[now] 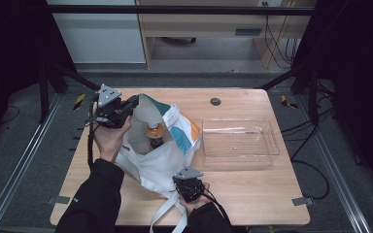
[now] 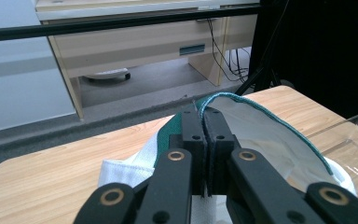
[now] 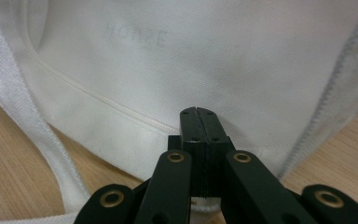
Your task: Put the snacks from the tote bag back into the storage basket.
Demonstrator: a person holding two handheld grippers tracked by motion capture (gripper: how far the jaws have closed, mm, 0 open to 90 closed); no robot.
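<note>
Orange-capped bottle [image 1: 154, 133] stands upright inside white tote bag [image 1: 158, 160] mid-counter [image 1: 252, 189], between both tools: left hand-held gripper [image 1: 132, 104] up-left of it, jaws pressed together on the bag's teal rim [image 2: 261, 109], holding the mouth open. Right hand-held gripper [image 1: 188, 188] sits nearer the person, jaws pinching the white near hem [image 3: 121, 112]; clear tray [image 1: 264, 145] lies just right of the bag
</note>
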